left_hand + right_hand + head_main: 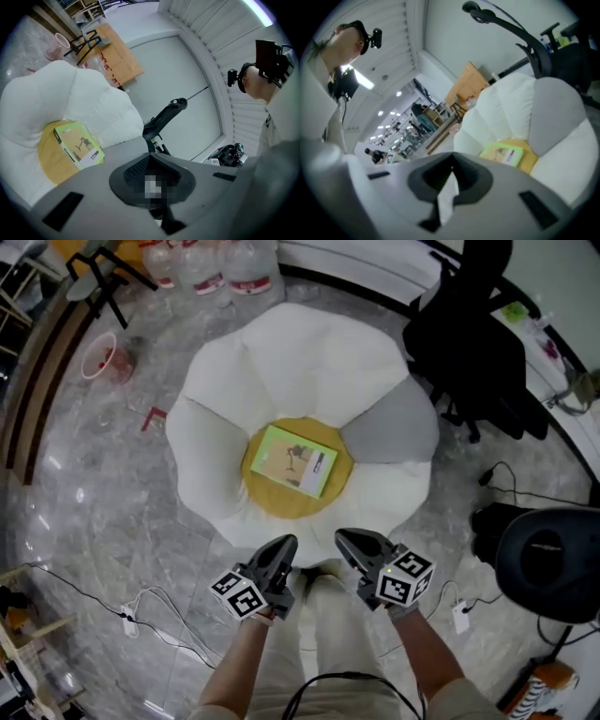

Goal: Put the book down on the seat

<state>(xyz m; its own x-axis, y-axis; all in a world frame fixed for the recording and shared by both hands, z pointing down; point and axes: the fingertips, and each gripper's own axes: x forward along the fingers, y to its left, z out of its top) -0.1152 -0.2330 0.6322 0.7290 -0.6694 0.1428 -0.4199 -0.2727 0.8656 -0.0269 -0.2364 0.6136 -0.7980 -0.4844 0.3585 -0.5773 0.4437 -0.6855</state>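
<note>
Person wears light beige trousers with a thin black cable looped across them; above the trousers, the dark grey left gripper and right gripper each bear white marker cubes with black squares.

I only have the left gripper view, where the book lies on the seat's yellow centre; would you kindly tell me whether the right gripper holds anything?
Observer: No. In its own view the right gripper is shut, and the book lies apart from it on the seat.
Operator: Thank you. Where do the two grippers sit relative to the seat?
Observer: The head view shows the left gripper and the right one side by side at the seat's near edge, both clear of the book.
Operator: Is the seat white all round?
Observer: Not quite: one petal, right of the book in the head view, is grey.
</note>
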